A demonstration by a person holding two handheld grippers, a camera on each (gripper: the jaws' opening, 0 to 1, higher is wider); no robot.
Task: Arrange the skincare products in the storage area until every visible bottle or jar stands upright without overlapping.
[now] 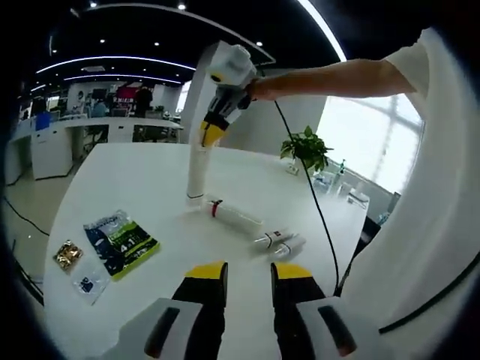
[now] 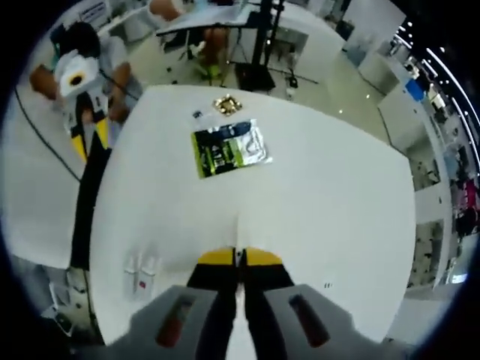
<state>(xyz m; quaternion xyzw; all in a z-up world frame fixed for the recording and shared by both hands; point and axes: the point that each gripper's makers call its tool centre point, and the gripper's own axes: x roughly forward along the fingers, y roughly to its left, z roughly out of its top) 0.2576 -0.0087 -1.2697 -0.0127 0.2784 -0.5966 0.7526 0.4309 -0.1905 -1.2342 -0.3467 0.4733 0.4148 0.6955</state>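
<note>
A tall white tube [image 1: 198, 169] stands upright on the white table [image 1: 150, 180], and my right gripper [image 1: 212, 135] is shut on its top from above. In the right gripper view the yellow jaw tips of the right gripper [image 2: 240, 259] sit close together on the tube [image 2: 240, 236]. Beside the standing tube lies a white tube with a red band [image 1: 236, 217]. Two small white bottles [image 1: 279, 243] lie past it, and they are also in the right gripper view [image 2: 142, 274]. My left gripper [image 1: 249, 274] is open and holds nothing, low over the near table; it shows again at the left [image 2: 84, 124].
A green and blue packet [image 1: 120, 244] [image 2: 229, 150], a gold item [image 1: 67, 255] [image 2: 227, 103] and a small clear bag [image 1: 88, 285] lie on the left part of the table. A potted plant [image 1: 306, 150] stands at the far edge. A black cable [image 1: 319, 217] crosses the table.
</note>
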